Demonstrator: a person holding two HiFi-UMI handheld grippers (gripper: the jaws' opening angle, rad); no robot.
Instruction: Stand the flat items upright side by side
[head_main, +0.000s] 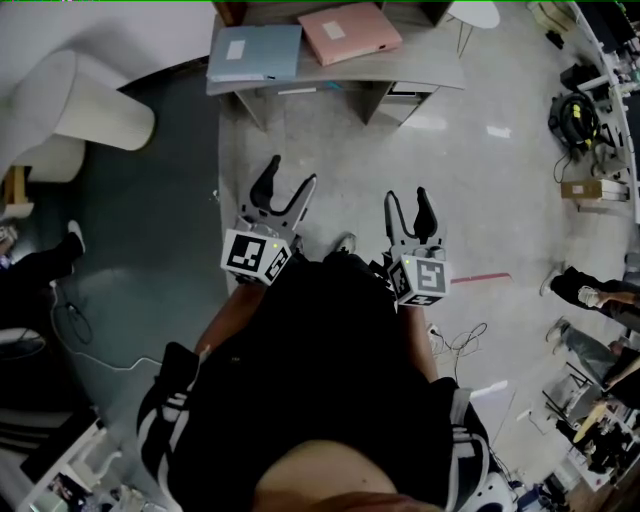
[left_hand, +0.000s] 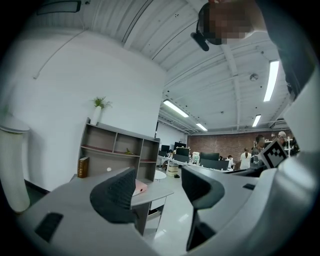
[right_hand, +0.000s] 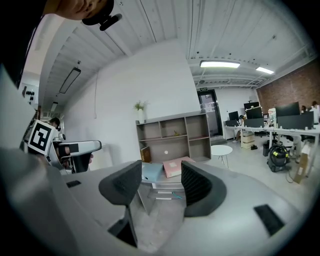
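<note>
The left gripper (head_main: 292, 176) is held with its jaws well apart, and nothing is gripped or touched by them; only floor and distant furniture are seen through the gap in the left gripper view (left_hand: 157, 187). The right gripper (head_main: 407, 198) is likewise held wide open and empty, as is seen in the right gripper view (right_hand: 160, 182). Both tools are carried side by side in front of the person's dark torso, pointed towards the desk (head_main: 420, 70).

Two flat folders are laid on that desk, well apart from both grippers. The blue folder (head_main: 255, 52) is placed to the left and the pink folder (head_main: 350, 32) to the right, with their near corners close together; whether they touch cannot be told. Through the right jaws both are framed, the blue folder (right_hand: 151, 171) by the left pad and the pink folder (right_hand: 175, 166) by the right. In the left gripper view only a corner of the pink folder (left_hand: 140, 187) is shown, past the left pad.

A stretch of pale grey floor (head_main: 340, 150) is spread between the grippers and the desk's front edge. Behind the desk an open shelf unit (right_hand: 175, 136) is set against the white wall, and a round white table (right_hand: 221, 149) is stood to its right.
</note>
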